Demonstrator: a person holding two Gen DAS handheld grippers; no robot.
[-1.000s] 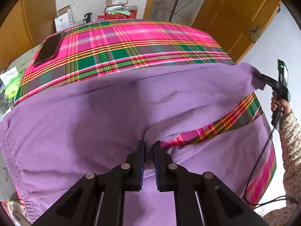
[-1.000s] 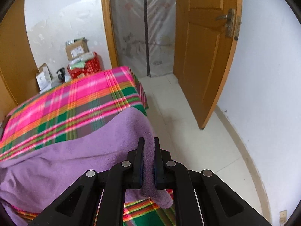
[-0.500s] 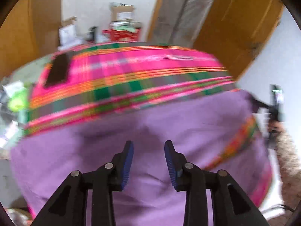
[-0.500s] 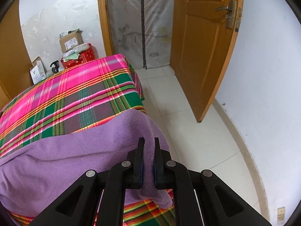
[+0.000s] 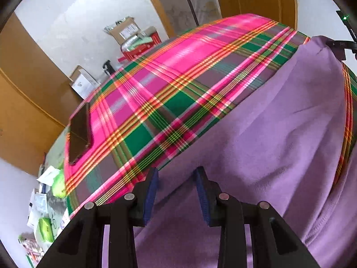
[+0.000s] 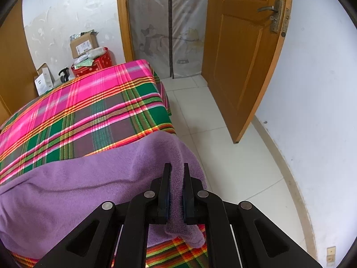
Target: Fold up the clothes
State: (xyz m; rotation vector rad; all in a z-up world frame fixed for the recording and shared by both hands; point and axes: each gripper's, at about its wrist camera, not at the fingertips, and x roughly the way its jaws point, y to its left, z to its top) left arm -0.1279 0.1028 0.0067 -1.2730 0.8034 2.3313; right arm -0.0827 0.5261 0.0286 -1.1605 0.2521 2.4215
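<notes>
Working from the left, the left gripper (image 5: 176, 192) now stands with its jaws apart and nothing between them, where a second ago they were pinched on a fold of the purple garment (image 5: 279, 147); it has let that edge go and swung over toward the left side of the cloth. The fleece lies just under and ahead of its fingertips, spread over the plaid tablecloth (image 5: 169, 84), with the bare plaid beginning just beyond the left finger. A dark phone (image 5: 79, 134) rests on the cloth further out to the left, well apart from the tool. To the right, the right gripper (image 6: 177, 192) has not changed: its jaws are clamped on a corner of the garment (image 6: 89, 189), a tongue of fleece hanging out below the pads, the rest draping away to its left over the table's right edge. My reading is that one fold has just been laid down and the left tool is free to take a new hold, while the right hand keeps its corner anchored.
</notes>
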